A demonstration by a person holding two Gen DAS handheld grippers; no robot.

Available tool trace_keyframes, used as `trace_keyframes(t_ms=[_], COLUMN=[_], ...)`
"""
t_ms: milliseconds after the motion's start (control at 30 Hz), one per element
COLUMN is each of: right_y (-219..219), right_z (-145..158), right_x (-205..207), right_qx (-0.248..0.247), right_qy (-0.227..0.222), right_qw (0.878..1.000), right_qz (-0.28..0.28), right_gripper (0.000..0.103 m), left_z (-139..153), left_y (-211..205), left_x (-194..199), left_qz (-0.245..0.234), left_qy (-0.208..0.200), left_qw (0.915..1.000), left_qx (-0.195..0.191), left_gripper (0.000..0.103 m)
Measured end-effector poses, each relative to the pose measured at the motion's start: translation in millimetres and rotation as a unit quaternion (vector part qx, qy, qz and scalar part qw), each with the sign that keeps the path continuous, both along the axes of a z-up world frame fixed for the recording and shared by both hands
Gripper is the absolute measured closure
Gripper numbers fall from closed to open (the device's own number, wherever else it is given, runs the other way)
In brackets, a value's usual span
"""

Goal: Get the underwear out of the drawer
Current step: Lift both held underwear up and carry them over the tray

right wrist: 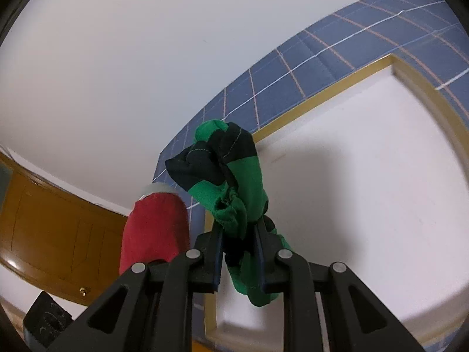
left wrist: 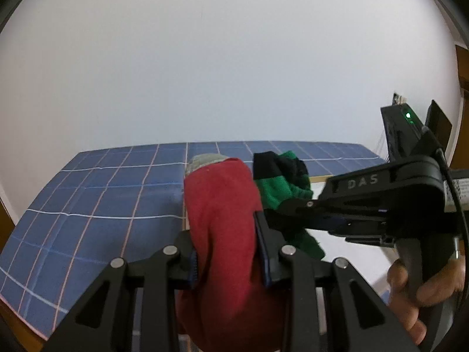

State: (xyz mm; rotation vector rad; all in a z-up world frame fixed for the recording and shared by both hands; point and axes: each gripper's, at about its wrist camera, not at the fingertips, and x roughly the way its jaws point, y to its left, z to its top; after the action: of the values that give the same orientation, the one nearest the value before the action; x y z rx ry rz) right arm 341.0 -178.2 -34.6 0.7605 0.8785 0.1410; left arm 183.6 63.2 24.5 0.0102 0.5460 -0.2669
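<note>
Both pairs of fingers are pinching cloth: the left gripper clamps red underwear, the right gripper green-and-black underwear. Both garments hang side by side, almost touching, above the white drawer, beside the blue checked cloth.

Home bedroom: blue plaid bedding, wooden door, open white drawer.

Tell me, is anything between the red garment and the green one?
No. In the right wrist view, only background shows between the red garment and the green-and-black garment; each is clamped in its own gripper.
</note>
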Motion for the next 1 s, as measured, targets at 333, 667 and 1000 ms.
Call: trace_keyframes(t_ms=[333, 667, 1000], right_y=[6.6, 13.8, 7.7], right_z=[-25.3, -41.7, -15.9], right_x=[55.4, 69.2, 44.3], right_qx=[-0.023, -0.042, -0.033], right_qy=[0.021, 0.025, -0.023], right_qw=[0.999, 0.999, 0.999], right_qz=[-0.010, -0.012, 0.000], right_gripper=[0.083, 0.083, 0.048], left_z=[-21.3, -40.3, -24.3], left_y=[-2.3, -7.6, -4.5], left_x=[58.6, 85.2, 82.2], left_qz=[0.010, 0.027, 0.080], left_qy=[0.059, 0.106, 0.093], left_qw=[0.9981, 0.9940, 0.9919], left_qx=[-0.010, 0.010, 0.033], left_gripper=[0.073, 0.068, 0.006])
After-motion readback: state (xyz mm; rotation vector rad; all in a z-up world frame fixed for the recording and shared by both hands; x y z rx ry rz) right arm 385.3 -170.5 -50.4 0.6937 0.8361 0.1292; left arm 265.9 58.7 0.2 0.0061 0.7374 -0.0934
